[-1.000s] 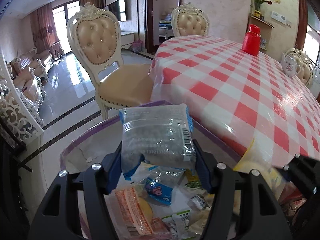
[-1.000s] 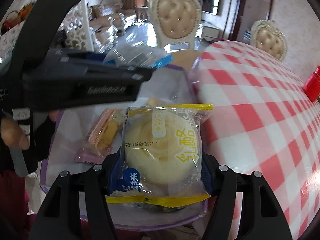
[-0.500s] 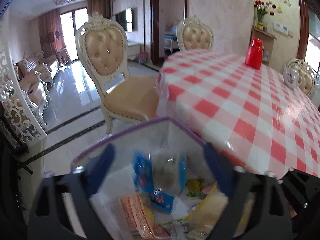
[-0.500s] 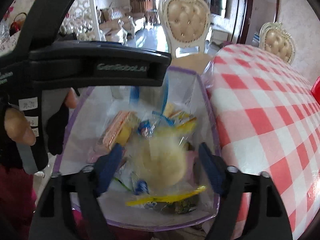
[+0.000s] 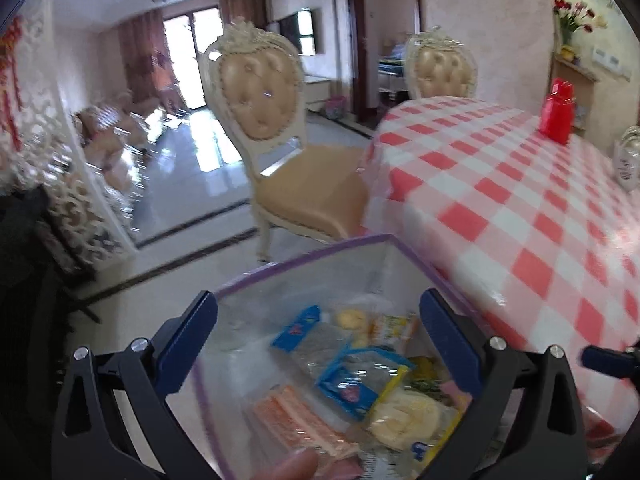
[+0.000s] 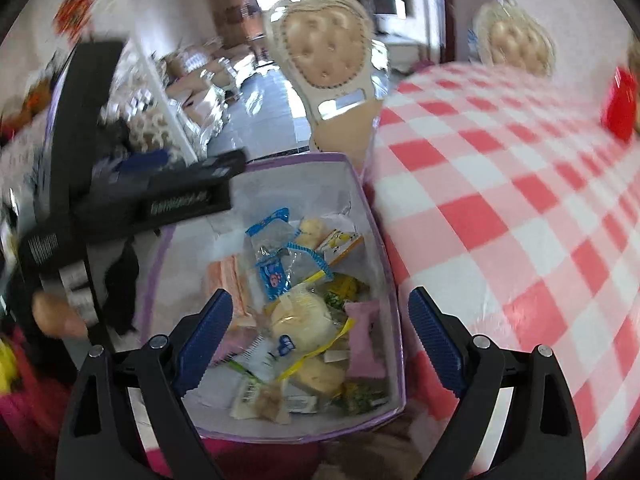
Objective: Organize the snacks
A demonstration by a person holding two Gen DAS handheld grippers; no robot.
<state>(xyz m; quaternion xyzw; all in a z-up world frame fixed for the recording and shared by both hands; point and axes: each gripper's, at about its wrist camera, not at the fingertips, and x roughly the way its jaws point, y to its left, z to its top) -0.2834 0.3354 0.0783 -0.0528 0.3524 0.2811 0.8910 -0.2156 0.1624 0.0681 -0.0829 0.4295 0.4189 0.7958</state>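
Observation:
A purple-rimmed storage box (image 6: 362, 208) sits beside the table edge, full of several wrapped snacks; its rim also shows in the left wrist view (image 5: 304, 258). A clear grey packet with blue ends (image 5: 316, 346) and a round yellow pastry pack (image 6: 304, 318) lie inside it, the pastry also in the left wrist view (image 5: 404, 418). My left gripper (image 5: 318, 338) is open and empty above the box; its body shows in the right wrist view (image 6: 168, 196). My right gripper (image 6: 320, 336) is open and empty above the box.
A round table with a red-and-white checked cloth (image 5: 520, 208) lies to the right, with a red jar (image 5: 557, 110) and a white teapot (image 5: 628, 164) far back. A cream padded chair (image 5: 280, 152) stands beyond the box. A white lattice shelf (image 5: 76, 200) is at left.
Both grippers opened. The grey packet dropped from the left one and the yellow pastry from the right one into the box. Both grippers have lifted back.

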